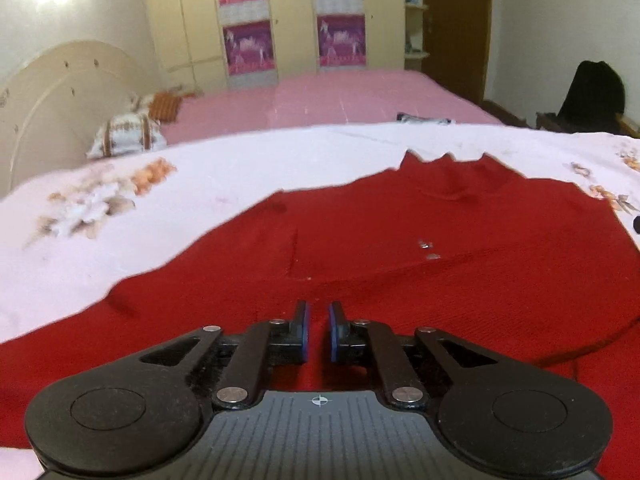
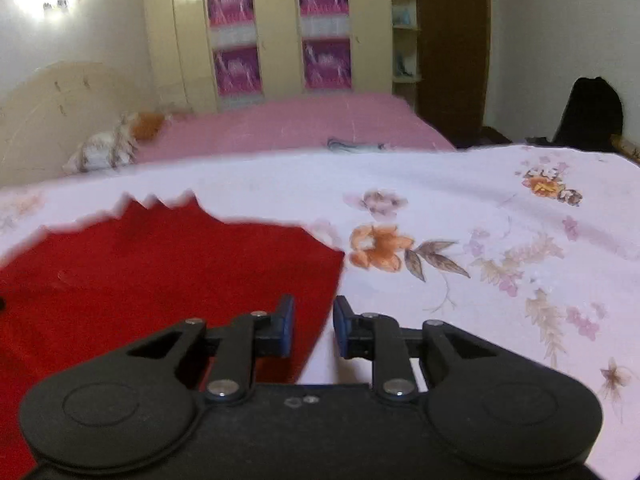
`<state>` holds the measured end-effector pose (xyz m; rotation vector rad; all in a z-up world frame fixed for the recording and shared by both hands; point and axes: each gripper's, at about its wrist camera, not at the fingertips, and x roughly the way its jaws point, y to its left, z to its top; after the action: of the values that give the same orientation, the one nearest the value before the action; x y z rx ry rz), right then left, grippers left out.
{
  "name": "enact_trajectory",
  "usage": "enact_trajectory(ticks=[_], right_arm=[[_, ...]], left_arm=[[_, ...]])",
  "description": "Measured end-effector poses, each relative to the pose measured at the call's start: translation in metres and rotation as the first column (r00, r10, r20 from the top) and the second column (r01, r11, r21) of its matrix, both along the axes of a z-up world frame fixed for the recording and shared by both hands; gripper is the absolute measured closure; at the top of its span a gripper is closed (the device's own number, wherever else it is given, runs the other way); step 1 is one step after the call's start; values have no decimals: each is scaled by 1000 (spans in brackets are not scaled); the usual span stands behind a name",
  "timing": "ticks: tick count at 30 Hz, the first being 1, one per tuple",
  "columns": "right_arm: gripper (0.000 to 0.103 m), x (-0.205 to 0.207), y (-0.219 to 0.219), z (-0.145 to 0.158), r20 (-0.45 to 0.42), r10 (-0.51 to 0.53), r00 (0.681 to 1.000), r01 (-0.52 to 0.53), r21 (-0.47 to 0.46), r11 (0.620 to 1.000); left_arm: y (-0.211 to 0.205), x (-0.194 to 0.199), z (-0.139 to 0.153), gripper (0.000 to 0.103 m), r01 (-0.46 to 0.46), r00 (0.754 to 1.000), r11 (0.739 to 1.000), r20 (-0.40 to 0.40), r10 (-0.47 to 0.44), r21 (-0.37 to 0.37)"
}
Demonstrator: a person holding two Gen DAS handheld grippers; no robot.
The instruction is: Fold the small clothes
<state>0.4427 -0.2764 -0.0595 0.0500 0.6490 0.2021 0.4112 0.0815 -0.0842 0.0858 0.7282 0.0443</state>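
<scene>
A red knitted garment [image 1: 400,248] lies spread flat on a white floral sheet [image 1: 200,176]. My left gripper [image 1: 319,320] hovers over the garment's near part, jaws a narrow gap apart with nothing between them. In the right wrist view the garment [image 2: 160,272] fills the left side, and its right edge runs under my right gripper [image 2: 313,320]. The right gripper's jaws are open, straddling that edge above the cloth, holding nothing.
The floral sheet [image 2: 480,240] stretches to the right. Beyond it is a pink bed [image 1: 340,96] with pillows [image 1: 128,136] at the left and a small folded cloth [image 1: 426,118]. A wardrobe [image 1: 280,20] stands behind. A dark chair [image 1: 592,96] is at the far right.
</scene>
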Motion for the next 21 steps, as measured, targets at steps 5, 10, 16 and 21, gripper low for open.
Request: enact_trajectory(ticks=[5, 10, 16, 21], right_arm=[[97, -57, 19, 2, 61, 108, 992, -109, 17, 994], [97, -67, 31, -15, -9, 84, 996, -84, -42, 996], [83, -64, 50, -26, -59, 152, 987, -157, -94, 983], [84, -75, 57, 0, 11, 112, 994, -110, -85, 990]], left_arm=[[-16, -14, -18, 39, 50, 998, 998, -35, -48, 49], [-11, -23, 2, 39, 34, 999, 999, 14, -34, -5], [-14, -14, -13, 39, 51, 998, 999, -46, -52, -8], [18, -36, 0, 39, 20, 1000, 993, -4, -20, -112]])
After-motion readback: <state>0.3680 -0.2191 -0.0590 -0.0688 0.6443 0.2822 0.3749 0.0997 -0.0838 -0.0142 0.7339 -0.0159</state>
